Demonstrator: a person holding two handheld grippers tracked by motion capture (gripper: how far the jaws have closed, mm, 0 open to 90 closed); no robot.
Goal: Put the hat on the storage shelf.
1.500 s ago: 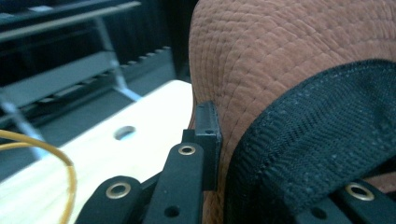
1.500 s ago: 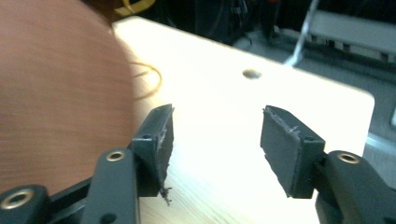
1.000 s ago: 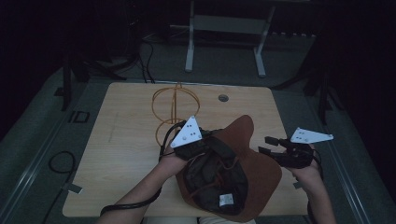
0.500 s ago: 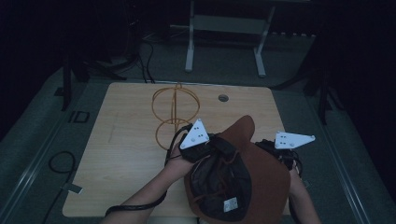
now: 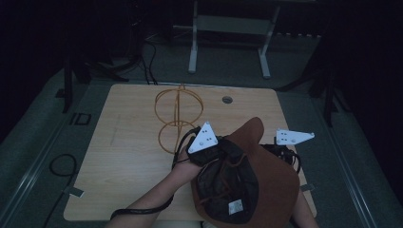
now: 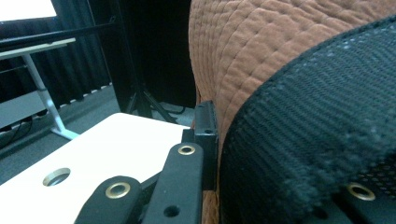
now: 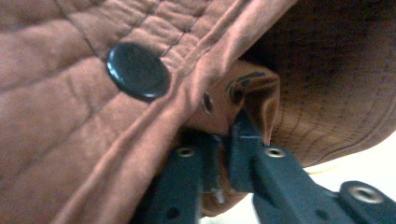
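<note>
A brown quilted hat (image 5: pixel 275 190) with a black mesh lining (image 5: pixel 228 190) is held upside down over the table's near right part. My left gripper (image 5: pixel 215 154) is shut on the hat's rim at its left side; in the left gripper view the black lining (image 6: pixel 317 130) sits between the jaws and the brown outside (image 6: pixel 243 42) rises behind. At the hat's right side, my right gripper (image 5: pixel 279 151) is shut on a fold of the brown brim (image 7: pixel 219 121), near a black button (image 7: pixel 137 71).
A gold wire stand (image 5: pixel 178 116) of rings stands on the wooden table (image 5: pixel 128 156), just beyond the left gripper. A round hole (image 5: pixel 227 99) lies near the far edge. A white desk frame (image 5: pixel 228 28) stands on the floor behind.
My right gripper moved left from beside the hat to its brim and shut on it. The hat and left gripper shifted slightly right and toward the person.
</note>
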